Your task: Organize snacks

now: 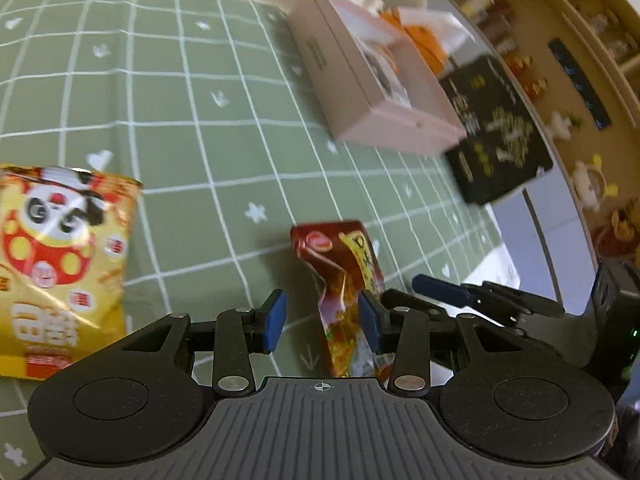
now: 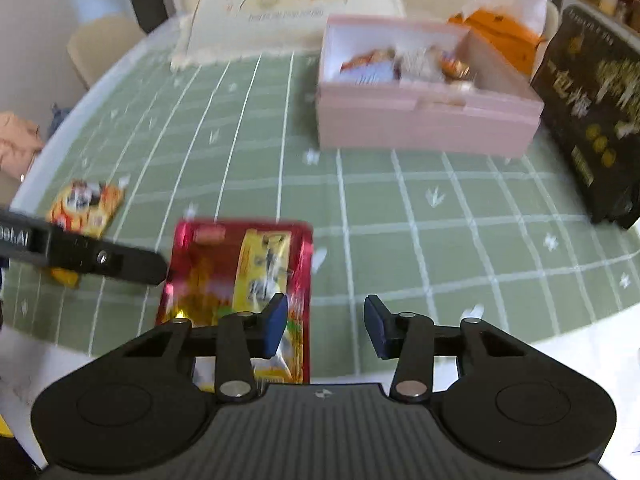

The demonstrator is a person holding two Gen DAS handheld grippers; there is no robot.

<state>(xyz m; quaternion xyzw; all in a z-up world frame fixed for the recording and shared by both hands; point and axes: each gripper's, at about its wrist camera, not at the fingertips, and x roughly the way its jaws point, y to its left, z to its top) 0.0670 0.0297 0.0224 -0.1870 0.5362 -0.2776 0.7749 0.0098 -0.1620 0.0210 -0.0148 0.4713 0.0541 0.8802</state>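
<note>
A crumpled red snack packet [image 1: 340,264] [image 2: 236,268] sits on the green checked tablecloth [image 1: 192,120]. My left gripper [image 1: 323,322] straddles its near end. The packet rests against the right pad, and cloth shows between it and the left pad [image 1: 276,320]. In the right wrist view one left finger [image 2: 120,264] reaches the packet's left edge. My right gripper [image 2: 326,326] is open over bare cloth just right of the packet, with nothing between its pads. A yellow panda snack bag [image 1: 60,256] [image 2: 86,204] lies to the left. The open pink box [image 1: 360,92] [image 2: 420,128] holds several snacks.
A black printed box [image 1: 496,132] [image 2: 592,120] stands right of the pink box, with an orange bag [image 2: 496,36] behind it. A cream cloth item [image 2: 292,8] lies at the far edge. A chair [image 2: 100,44] stands beyond the round table. Shelves line the wall [image 1: 580,20].
</note>
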